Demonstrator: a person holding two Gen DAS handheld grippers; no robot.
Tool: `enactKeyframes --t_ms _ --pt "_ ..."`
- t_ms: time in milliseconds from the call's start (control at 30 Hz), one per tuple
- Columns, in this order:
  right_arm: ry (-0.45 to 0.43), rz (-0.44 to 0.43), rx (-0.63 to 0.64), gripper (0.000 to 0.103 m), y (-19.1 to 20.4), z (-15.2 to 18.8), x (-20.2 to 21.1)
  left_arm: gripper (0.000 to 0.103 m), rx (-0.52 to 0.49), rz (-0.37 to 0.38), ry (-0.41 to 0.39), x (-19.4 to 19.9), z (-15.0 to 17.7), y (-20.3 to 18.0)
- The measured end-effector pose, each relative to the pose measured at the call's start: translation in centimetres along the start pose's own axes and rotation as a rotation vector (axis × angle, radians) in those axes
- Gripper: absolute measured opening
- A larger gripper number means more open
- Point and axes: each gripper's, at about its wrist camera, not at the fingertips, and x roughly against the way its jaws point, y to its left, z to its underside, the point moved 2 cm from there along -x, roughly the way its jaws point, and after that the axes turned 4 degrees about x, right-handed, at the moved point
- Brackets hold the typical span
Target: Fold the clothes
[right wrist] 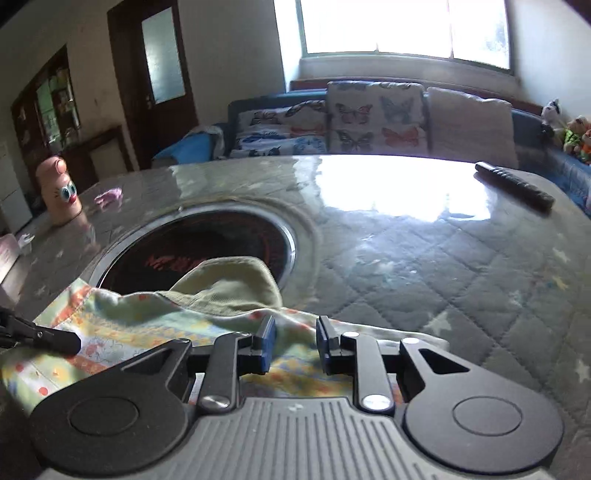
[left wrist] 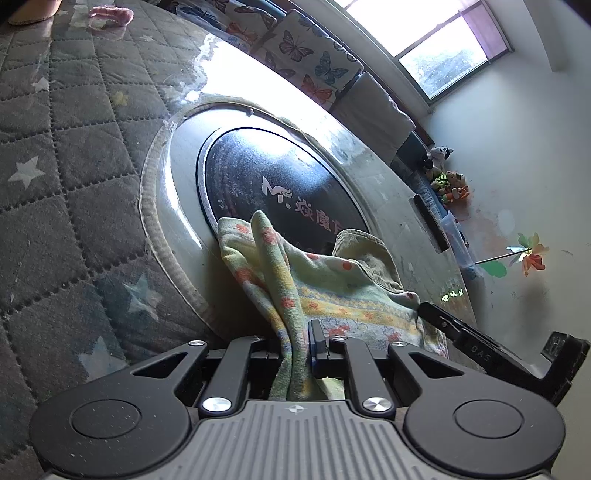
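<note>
While the left tongs pinch a bunched fold of the floral garment, the right tongs stand parted over its hem. It lies partly across the black round plate on the table; soft and light, best gripped at edges. Plate logo reads "M".

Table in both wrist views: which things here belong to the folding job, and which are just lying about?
Part of the job:
- patterned garment, with its olive piece
- left gripper, shut on the garment
- right gripper, open over the garment

Lying about:
- remote control
- pink figurine
- pink scrap
- round cooktop
- butterfly cushions
- stuffed toys
</note>
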Motion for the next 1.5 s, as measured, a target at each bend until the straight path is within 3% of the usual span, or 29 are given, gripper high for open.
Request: enactKeyframes --t_ms 133,233,533,633,700,767,1133,1500 --pt "-0.020 0.059 -0.023 0.030 -1.6 0.6 1.1 0.013 -0.007 -0.006 0.002 0.1 -0.1 -0.1" --pt "-0.010 0.124 -0.051 0.044 -3.3 1.4 1.3 0.013 -0.019 -0.016 0.000 0.0 -0.1 -0.4" --pt "0.008 0.078 -0.157 0.044 -4.7 2.7 0.1 0.013 -0.051 -0.055 -0.012 0.0 -0.1 -1.0" --pt "0.004 0.043 -0.157 0.040 -4.0 2.8 0.1 0.013 -0.063 -0.071 -0.016 0.0 -0.1 -1.3" --pt "0.000 0.043 -0.148 0.021 -3.7 3.0 0.1 0.013 -0.069 -0.079 -0.018 0.0 -0.1 -1.6" --pt "-0.008 0.042 -0.164 0.012 -3.7 3.0 0.4 0.012 -0.077 -0.083 -0.018 0.0 -0.3 -2.0" --pt "-0.110 0.088 -0.238 0.009 -6.4 2.8 5.3 0.009 -0.235 -0.024 -0.037 -1.3 -1.4 -9.0" --pt "-0.158 0.304 -0.272 0.009 -14.9 2.5 9.9 0.009 -0.394 0.075 0.029 -8.9 -1.1 -18.8"
